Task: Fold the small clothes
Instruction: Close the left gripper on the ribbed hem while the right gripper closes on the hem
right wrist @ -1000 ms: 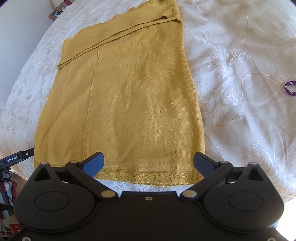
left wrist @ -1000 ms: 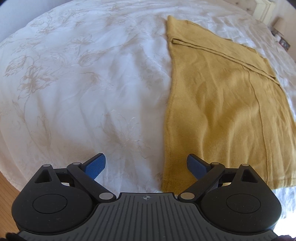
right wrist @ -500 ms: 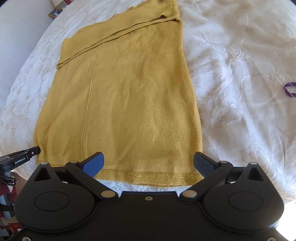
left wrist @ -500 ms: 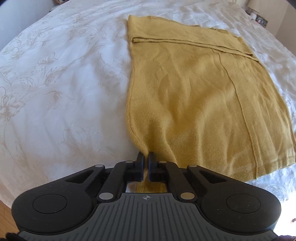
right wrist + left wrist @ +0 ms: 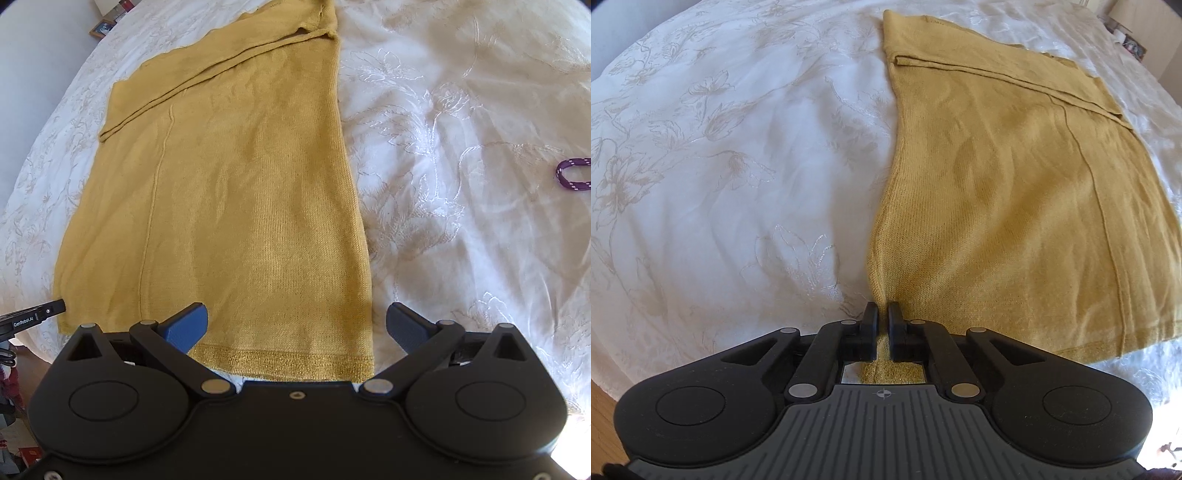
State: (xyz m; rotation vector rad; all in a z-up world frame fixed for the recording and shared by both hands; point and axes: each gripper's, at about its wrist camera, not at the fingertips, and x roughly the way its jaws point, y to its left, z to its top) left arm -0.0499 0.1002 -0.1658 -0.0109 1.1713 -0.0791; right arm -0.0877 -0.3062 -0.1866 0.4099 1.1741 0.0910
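A mustard-yellow knit garment (image 5: pixel 1015 192) lies flat on a white floral bedspread (image 5: pixel 720 166), with a folded band across its far end. My left gripper (image 5: pixel 882 314) is shut on the garment's near left hem corner, which bunches between the jaws. In the right wrist view the garment (image 5: pixel 240 203) stretches away from me, its glittery hem (image 5: pixel 288 363) nearest. My right gripper (image 5: pixel 297 326) is open and empty, its blue pads (image 5: pixel 188 325) straddling the near right part of the hem just above the cloth. The tip of the left gripper (image 5: pixel 37 315) shows at the garment's left corner.
A purple cord loop (image 5: pixel 574 175) lies on the bedspread (image 5: pixel 461 166) at the far right. Picture frames (image 5: pixel 105 27) stand beyond the bed at top left. The bed's near edge and wooden floor (image 5: pixel 602 406) show at lower left.
My left gripper moved right to the garment's corner and shut on it, then stayed shut as the view shifted. The right gripper stayed open and barely moved.
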